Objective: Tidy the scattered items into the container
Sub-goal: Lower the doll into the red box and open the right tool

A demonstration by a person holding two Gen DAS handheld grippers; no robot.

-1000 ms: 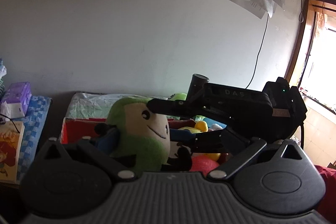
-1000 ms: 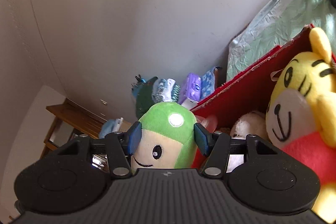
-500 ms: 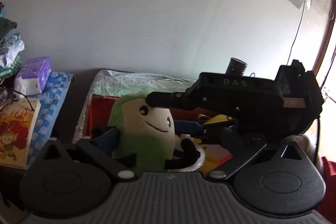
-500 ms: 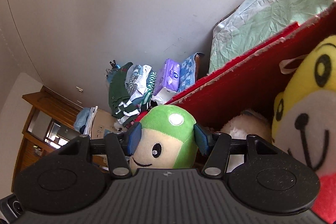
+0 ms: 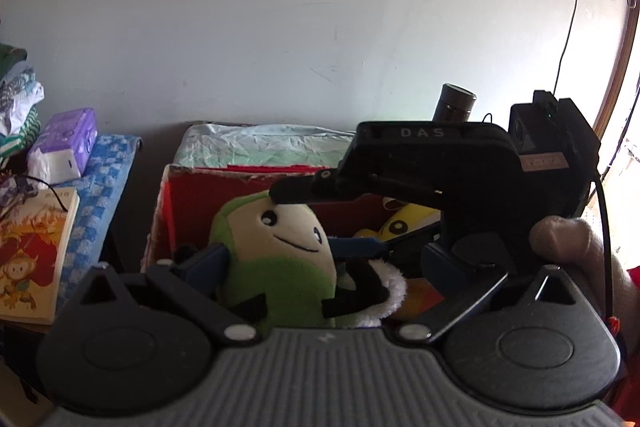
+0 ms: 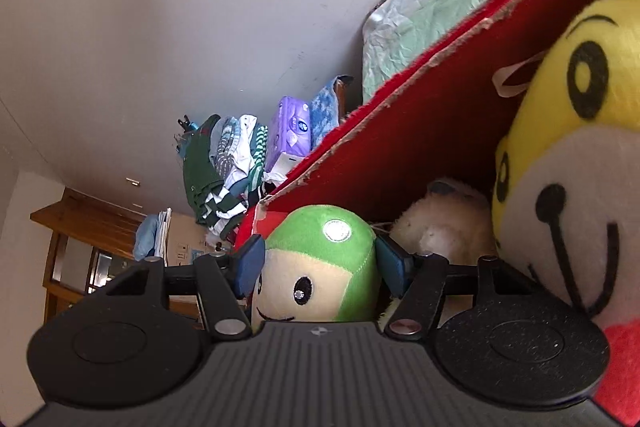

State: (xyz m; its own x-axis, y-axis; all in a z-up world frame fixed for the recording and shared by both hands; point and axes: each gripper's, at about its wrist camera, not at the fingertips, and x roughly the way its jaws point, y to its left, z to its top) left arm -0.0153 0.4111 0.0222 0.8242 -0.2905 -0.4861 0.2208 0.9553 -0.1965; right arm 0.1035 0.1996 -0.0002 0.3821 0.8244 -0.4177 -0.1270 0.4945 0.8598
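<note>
The green plush doll [image 5: 276, 259] sits low at the front of the red box [image 5: 176, 211], at about 6 o'clock in both wrist views, its cream face turned toward 3 o'clock in the left view. The left gripper [image 5: 298, 261] has a blue pad on each side of the doll's body; whether the pads press on it I cannot tell. The right gripper [image 6: 320, 263] comes in from 3 o'clock in the left view and brackets the doll's green head. Its jaws have just been opening, and its blue pads now stand at the sides of the head with a thin gap at the right-hand one, so it is no longer squeezing. Inside the box, a yellow tiger plush [image 6: 568, 155] fills the 3 o'clock side of the right view, with a white fluffy toy [image 6: 440, 223] between it and the doll. A purple tissue pack [image 5: 68, 143] lies outside at 9 o'clock.
</note>
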